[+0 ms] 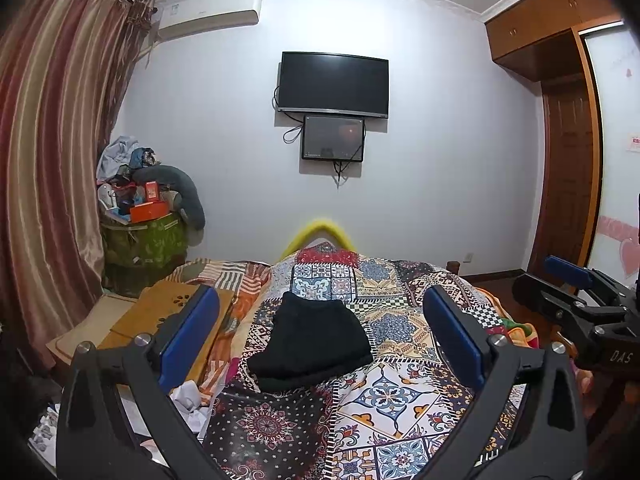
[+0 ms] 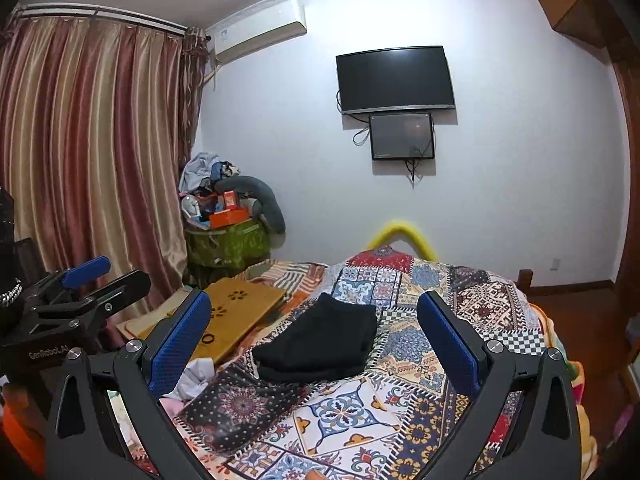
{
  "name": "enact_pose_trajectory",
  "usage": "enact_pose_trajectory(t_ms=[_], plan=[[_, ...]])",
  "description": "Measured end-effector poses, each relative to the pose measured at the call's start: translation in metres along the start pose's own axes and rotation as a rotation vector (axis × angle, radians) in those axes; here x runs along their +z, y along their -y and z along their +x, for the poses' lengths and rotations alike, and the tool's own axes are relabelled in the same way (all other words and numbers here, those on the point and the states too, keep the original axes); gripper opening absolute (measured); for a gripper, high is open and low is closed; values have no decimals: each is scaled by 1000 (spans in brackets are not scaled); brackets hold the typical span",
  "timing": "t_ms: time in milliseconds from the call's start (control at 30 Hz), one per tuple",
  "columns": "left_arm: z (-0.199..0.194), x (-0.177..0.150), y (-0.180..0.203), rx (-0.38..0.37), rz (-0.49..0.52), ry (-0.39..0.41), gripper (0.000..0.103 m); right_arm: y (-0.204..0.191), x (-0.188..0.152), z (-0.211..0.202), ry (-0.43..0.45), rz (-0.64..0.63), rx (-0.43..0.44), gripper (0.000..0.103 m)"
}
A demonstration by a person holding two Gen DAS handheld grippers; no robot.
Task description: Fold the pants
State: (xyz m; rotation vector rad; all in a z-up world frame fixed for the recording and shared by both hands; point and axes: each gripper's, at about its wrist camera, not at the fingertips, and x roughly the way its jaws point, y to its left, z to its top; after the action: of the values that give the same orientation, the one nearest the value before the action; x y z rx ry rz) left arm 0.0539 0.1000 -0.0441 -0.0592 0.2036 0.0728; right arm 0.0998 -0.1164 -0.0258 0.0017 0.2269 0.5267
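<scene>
Now the black pants (image 1: 310,344) sit folded in a compact stack at centre frame on the patchwork bed cover (image 1: 400,396). Left gripper (image 1: 320,332) hangs above it, blue fingers (image 1: 190,336) spread wide, holding nothing. Right gripper (image 2: 314,338) too, fingers apart and empty. Fold layers are hard to make out in the dark cloth. Lower bed edges are cut off.

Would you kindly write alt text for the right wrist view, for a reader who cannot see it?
Black pants lie folded in a compact stack on a patchwork bedspread, framed by the open, empty blue-padded right gripper. The left gripper shows at the left edge. Behind are striped curtains and a wall-mounted TV.
</scene>
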Motion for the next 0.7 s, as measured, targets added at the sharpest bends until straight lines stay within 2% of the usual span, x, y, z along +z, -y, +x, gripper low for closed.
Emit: enact_pose_trajectory(t_ms=[700], plan=[[4,-3,4,-22,3,-18,103,4,1,0,-11,22,5,102]])
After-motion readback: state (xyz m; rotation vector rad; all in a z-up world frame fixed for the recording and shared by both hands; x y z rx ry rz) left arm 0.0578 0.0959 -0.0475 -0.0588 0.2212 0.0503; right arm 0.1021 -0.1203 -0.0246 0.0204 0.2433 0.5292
